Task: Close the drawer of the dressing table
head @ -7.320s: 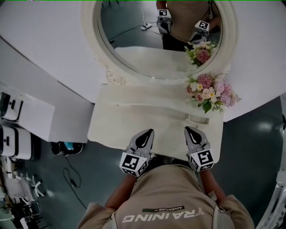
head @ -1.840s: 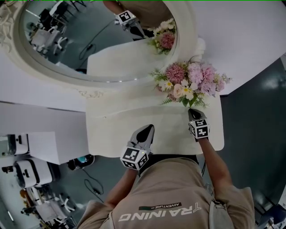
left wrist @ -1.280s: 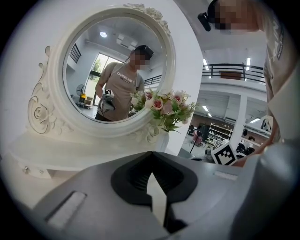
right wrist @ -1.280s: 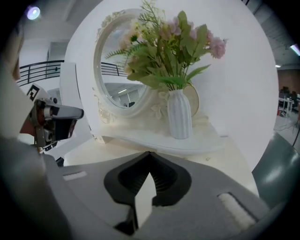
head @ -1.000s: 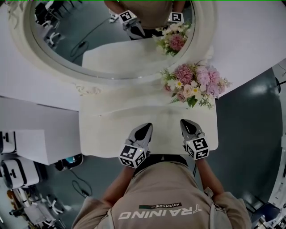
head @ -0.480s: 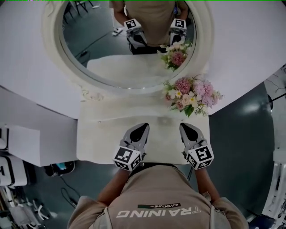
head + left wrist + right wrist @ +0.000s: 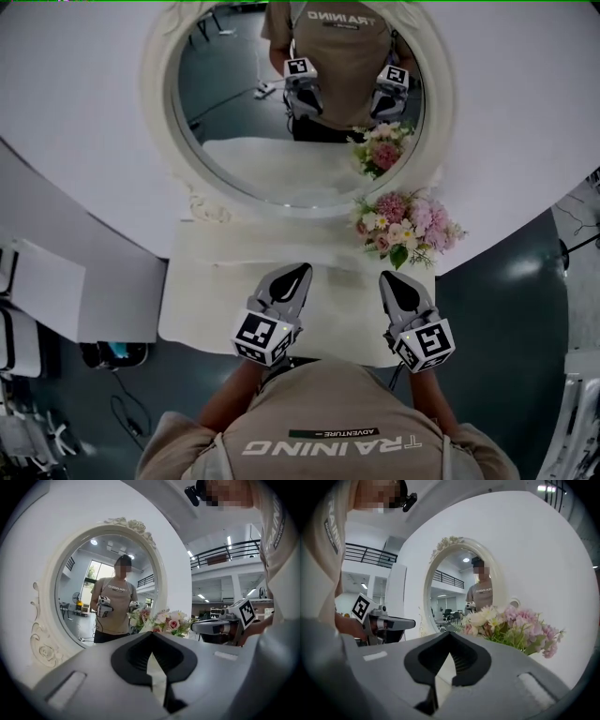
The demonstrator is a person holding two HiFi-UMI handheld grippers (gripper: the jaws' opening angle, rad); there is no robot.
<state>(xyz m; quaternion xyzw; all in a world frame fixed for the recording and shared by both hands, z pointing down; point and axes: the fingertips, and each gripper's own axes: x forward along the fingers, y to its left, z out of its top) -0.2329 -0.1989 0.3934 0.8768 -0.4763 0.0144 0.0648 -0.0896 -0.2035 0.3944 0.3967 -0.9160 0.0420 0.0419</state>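
Since 1.8 s ago the right gripper [image 7: 388, 278] has drawn back from beside the flowers [image 7: 409, 225]. It now hangs level with the left gripper [image 7: 299, 270] over the front half of the dressing table's surface [image 7: 211, 300]. The head has also swung, so the mirror [image 7: 253, 141] now sits squarely at 12 o'clock.

Each gripper's own view shows its jaws together at the tips, with nothing between them. In the head view both grippers point toward 12 o'clock and appear to hover above the cream surface, though contact cannot be ruled out from this angle. The flowers stand at 1 o'clock from the right gripper, apart from it, and each gripper appears in the other's view, the 2 side by side.

The drawer cannot be made out in any view. It would lie below the front edge at 6 o'clock, where the person's torso [image 7: 328, 422] and the overhang of the surface hide it. Nothing juts out past that edge on either side of the body.

This looks like a resting pose rather than a working one. Jaws brought together suit pushing with the tips, not gripping a handle, and both grippers are held up and away from the drawer front. My judgement is that the push is probably finished, but the hidden front leaves that unconfirmed.
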